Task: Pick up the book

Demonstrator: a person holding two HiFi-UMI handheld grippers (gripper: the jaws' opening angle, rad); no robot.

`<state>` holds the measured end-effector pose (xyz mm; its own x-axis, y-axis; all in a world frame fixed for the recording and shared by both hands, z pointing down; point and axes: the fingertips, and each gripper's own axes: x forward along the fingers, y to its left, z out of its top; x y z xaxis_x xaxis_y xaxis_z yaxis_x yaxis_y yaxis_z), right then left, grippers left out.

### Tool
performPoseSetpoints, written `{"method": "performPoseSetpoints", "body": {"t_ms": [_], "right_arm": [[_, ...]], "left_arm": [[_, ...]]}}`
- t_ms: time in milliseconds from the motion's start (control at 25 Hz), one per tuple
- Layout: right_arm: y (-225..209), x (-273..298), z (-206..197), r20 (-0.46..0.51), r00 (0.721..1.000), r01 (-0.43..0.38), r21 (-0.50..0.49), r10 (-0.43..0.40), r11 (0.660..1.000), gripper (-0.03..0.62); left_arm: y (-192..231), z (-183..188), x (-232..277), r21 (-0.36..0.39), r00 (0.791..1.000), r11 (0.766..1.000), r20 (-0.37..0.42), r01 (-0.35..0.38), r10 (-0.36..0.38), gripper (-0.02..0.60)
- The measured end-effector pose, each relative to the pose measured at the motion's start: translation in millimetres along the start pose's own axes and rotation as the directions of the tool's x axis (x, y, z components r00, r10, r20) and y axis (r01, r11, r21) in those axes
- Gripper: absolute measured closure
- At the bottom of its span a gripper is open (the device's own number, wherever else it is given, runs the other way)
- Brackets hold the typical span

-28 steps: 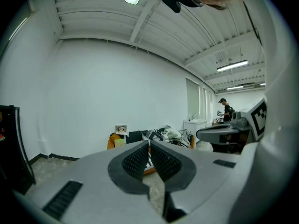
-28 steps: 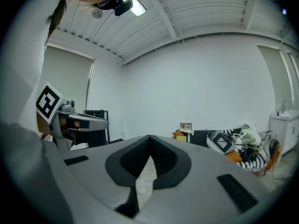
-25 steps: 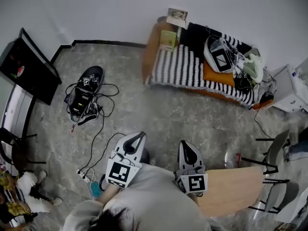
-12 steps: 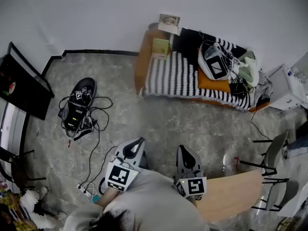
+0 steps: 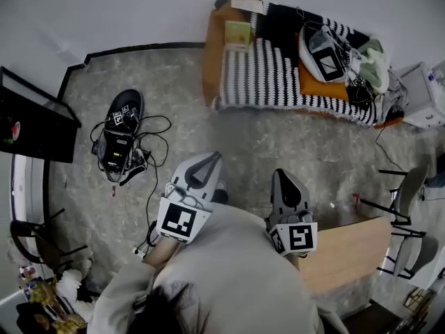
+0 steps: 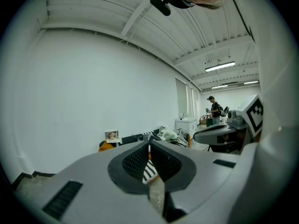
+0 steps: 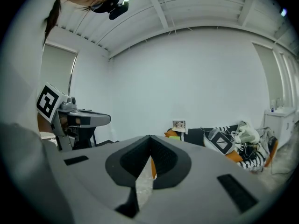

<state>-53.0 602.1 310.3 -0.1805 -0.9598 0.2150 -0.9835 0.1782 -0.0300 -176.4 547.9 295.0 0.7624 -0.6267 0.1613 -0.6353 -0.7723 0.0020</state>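
The head view showed the green book (image 5: 237,35) lying on the couch (image 5: 211,61) beside a striped blanket (image 5: 261,72), well apart from the left gripper (image 5: 211,160) and right gripper (image 5: 284,176), whose fingers were together and empty, while only the left gripper view caught a distant person (image 6: 214,107).

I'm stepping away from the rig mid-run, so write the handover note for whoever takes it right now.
Left gripper: jaws together, empty, held over the floor.
Right gripper: jaws together, empty, alongside the left one.
Book: lies untouched on the orange sofa, at its left end in the head view, beside the striped blanket, across the floor from both grippers.
Done: nothing grasped yet.
Left: reach the sofa, open the jaws, close on the book, lift it.
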Motion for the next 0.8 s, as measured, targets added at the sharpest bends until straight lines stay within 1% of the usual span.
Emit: {"method": "performPoseSetpoints", "body": {"t_ms": [120,240,320,400,520,560,640,720,800], "right_arm": [[5,19,-1,-0.016,1.0,-0.001,-0.006,0.001,1.0,0.579],[10,31,-3,-0.031,0.999,-0.006,-0.011,0.006,1.0,0.579],[13,33,-8,-0.049,0.999,-0.013,-0.02,0.012,1.0,0.579],[14,36,-14,-0.07,0.997,-0.024,-0.028,0.022,0.999,0.579],[16,42,-20,-0.086,0.995,-0.042,-0.025,0.04,0.999,0.579],[16,44,-22,-0.09,0.995,-0.044,-0.021,0.042,0.999,0.579],[14,48,-23,-0.093,0.995,-0.042,-0.013,0.041,0.999,0.579],[9,50,-24,-0.1,0.994,-0.04,-0.008,0.039,0.999,0.579],[-2,54,-25,-0.109,0.993,-0.035,-0.005,0.034,0.999,0.579]], "left_arm": [[26,-5,-3,-0.023,0.999,0.999,0.001,-0.034,0.034,0.562],[61,-11,-14,-0.06,0.993,0.991,-0.003,-0.119,0.119,0.561],[88,-20,-28,-0.068,0.98,0.978,-0.021,-0.199,0.198,0.562],[115,-30,-44,-0.048,0.961,0.96,-0.042,-0.275,0.273,0.561],[140,-41,-61,-0.041,0.933,0.933,-0.059,-0.357,0.355,0.562],[142,-44,-61,-0.046,0.928,0.928,-0.067,-0.369,0.366,0.562],[142,-49,-54,-0.06,0.929,0.929,-0.086,-0.366,0.361,0.561],[133,-53,-37,-0.069,0.94,0.94,-0.103,-0.334,0.326,0.561],[121,-48,-12,-0.075,0.955,0.955,-0.095,-0.288,0.28,0.562]]}}
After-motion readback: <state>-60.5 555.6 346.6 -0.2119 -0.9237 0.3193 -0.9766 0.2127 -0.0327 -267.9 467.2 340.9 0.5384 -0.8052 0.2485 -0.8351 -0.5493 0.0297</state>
